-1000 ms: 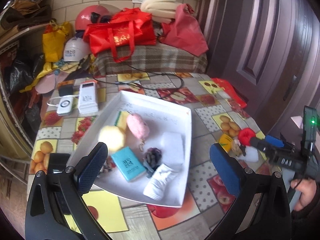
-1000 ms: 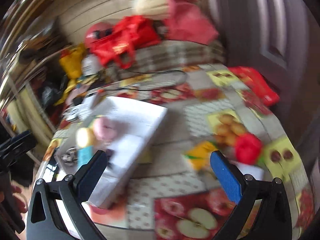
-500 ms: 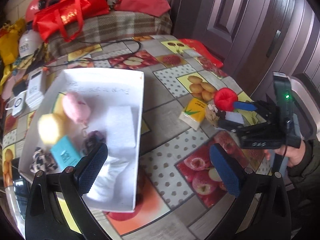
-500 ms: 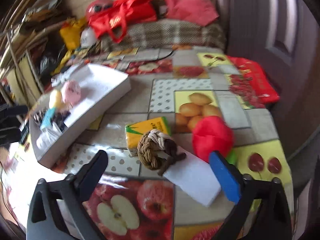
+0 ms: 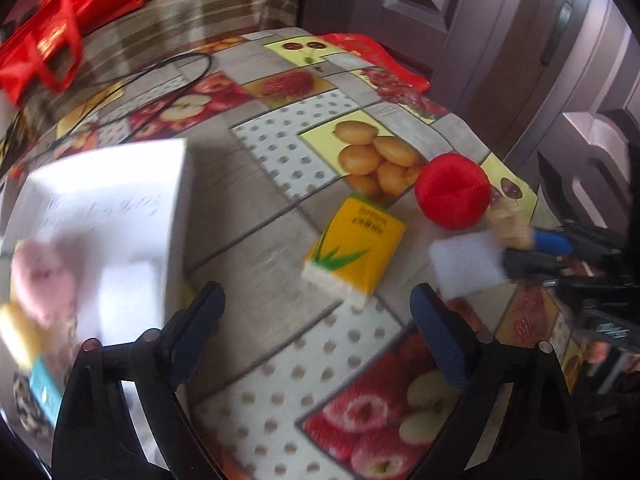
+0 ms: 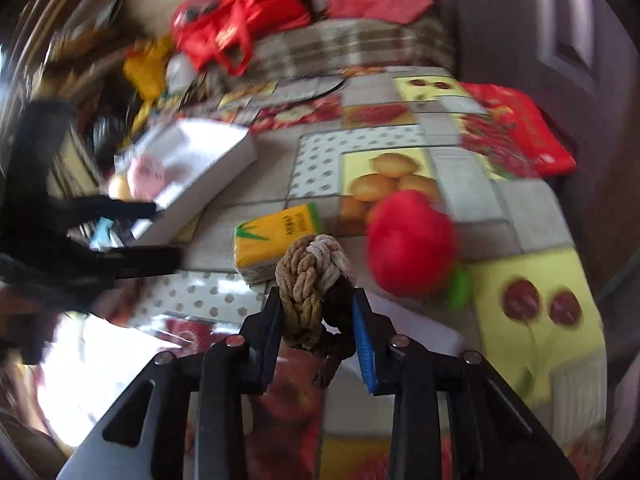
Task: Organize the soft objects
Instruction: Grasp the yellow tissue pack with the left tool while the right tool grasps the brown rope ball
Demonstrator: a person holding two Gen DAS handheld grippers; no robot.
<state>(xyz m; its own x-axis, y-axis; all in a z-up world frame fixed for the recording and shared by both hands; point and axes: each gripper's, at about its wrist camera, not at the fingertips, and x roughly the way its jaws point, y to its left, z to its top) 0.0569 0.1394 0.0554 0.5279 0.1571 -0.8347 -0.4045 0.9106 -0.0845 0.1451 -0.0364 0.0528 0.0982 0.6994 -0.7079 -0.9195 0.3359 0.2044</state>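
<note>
Braided tan rope knot [image 6: 310,280] sits pinched in the right tool [image 6: 316,334]; left tool [image 5: 316,336] gapes wide.

Bare tablecloth [image 5: 256,240] mid-frame between white tray [image 5: 120,184] at left and yellow tissue pack [image 5: 356,248], red plush [image 5: 452,190] right.

Bright daylight, heavy motion blur, fisheye warping, dark corners throughout.

tissue pack [image 5: 354,247] between tray [image 5: 176,184], ball [image 5: 452,190]
</note>
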